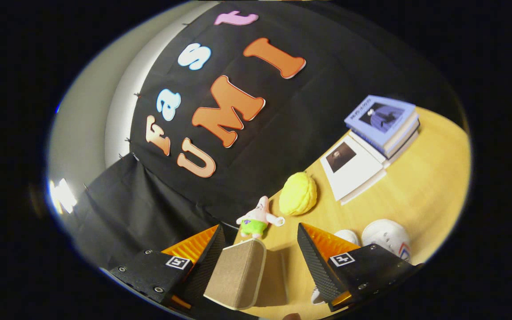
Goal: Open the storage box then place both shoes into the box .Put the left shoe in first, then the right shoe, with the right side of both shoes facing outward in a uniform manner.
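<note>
A brown storage box (237,278) with a pale edge stands on the wooden table (429,191), between my fingers. It sits close against the left finger (209,255), while the right finger (318,260) stands apart from it. A brown panel (275,278) of the box shows in the gap beside it. My gripper (259,229) is open. Two white shoes lie just beyond the right finger: one (386,235) with a coloured mark on its side, the other (347,235) mostly hidden behind the finger.
A small pink plush toy (258,218) stands just ahead of the fingertips, with a yellow plush (299,194) behind it. Farther back lie a white book (353,171) and a stack of books (382,122). The black cloth wall (282,146) closes the table's far side.
</note>
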`<state>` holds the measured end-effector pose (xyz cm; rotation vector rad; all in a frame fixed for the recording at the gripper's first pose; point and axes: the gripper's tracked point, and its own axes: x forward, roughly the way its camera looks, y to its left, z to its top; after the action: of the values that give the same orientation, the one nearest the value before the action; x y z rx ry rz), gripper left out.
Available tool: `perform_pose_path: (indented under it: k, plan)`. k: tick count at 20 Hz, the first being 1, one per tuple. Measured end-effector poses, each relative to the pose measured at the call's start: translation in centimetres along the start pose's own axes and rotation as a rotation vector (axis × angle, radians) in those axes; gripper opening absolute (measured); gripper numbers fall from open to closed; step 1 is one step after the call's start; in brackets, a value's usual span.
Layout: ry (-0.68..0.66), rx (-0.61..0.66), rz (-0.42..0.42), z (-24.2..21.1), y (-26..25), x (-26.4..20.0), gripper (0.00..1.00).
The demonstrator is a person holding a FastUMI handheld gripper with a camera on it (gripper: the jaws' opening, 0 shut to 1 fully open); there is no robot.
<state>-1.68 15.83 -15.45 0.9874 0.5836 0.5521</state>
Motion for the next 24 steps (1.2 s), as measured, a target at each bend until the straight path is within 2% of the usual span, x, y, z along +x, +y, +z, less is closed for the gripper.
perform_pose_path:
  k: [3, 15, 18, 24]
  plan:
    - [0.095, 0.092, 0.035, -3.0, -0.8, 1.1, 0.98]
    - [0.492, 0.217, 0.186, -14.4, -0.5, 5.5, 0.98]
    - [0.551, 0.268, 0.23, -16.3, 0.1, 6.4, 0.98]
    - [0.635, 0.29, 0.246, -19.6, 0.5, 7.2, 0.97]
